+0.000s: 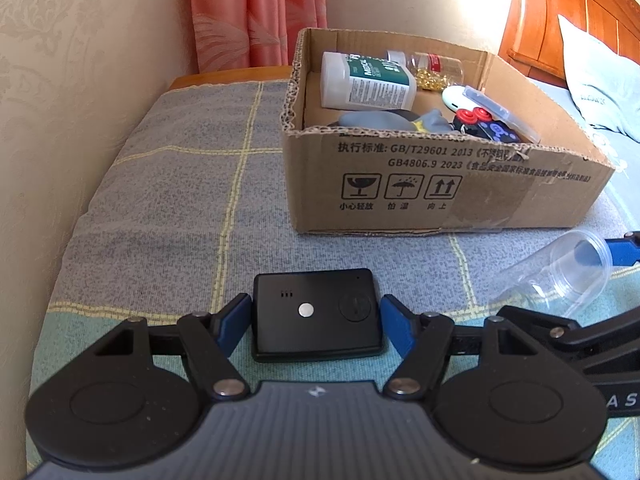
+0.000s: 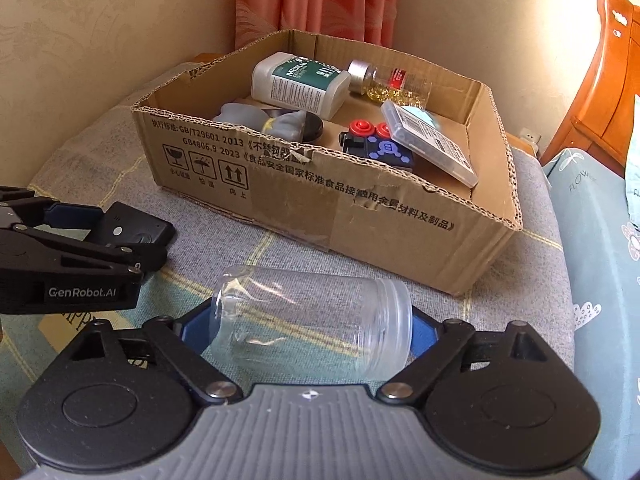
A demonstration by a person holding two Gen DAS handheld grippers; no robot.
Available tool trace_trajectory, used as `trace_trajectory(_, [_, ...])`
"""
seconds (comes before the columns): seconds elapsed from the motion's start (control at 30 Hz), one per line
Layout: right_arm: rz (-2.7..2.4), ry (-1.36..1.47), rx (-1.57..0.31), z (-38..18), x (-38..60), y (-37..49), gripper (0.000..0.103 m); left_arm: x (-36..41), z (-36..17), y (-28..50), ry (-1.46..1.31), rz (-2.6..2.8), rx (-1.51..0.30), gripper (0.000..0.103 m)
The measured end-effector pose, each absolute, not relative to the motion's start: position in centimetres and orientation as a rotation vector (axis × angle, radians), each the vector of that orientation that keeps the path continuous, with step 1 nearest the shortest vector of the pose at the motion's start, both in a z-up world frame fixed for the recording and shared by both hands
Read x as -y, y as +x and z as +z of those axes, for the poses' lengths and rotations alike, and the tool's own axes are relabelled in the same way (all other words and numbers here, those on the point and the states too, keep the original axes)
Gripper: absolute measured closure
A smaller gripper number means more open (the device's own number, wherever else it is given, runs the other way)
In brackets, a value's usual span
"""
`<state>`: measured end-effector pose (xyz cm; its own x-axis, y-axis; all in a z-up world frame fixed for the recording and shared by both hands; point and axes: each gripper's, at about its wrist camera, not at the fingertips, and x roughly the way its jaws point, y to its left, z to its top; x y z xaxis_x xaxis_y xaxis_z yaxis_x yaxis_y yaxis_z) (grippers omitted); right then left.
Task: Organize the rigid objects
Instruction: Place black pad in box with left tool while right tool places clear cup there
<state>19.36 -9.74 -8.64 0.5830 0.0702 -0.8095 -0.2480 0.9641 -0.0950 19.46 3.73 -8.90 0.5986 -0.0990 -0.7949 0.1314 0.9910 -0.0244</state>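
A flat black device (image 1: 316, 332) with a small silver button lies on the checked bed cover, and my left gripper (image 1: 316, 316) is shut on it, one blue pad against each short side. From the right wrist view the same device (image 2: 136, 232) shows in the left gripper (image 2: 120, 240) at the left. A clear plastic jar (image 2: 316, 320) without a lid lies on its side between my right gripper's (image 2: 312, 330) blue pads, which touch its base and its mouth. In the left wrist view the jar (image 1: 560, 276) sits at the right, a blue fingertip (image 1: 624, 252) at its rim.
An open cardboard box (image 2: 360, 232) stands just behind both grippers, holding a white bottle (image 2: 300, 84), a capsule jar (image 2: 392, 82), a clear flat case (image 2: 432, 144), a toy with red knobs (image 2: 372, 140) and a grey glove (image 2: 256, 118). A wall runs along the left; a wooden headboard (image 1: 560, 12) and pillow stand right.
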Motion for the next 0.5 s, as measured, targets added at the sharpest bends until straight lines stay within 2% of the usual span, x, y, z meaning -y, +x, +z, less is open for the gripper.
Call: trace_trajectory(0.5, [0.306,-0.280,-0.840,-3.5,11.4,17.7,0.009,-4.7,-4.6,18.4,0.076,-0.260,-0.894,0.033])
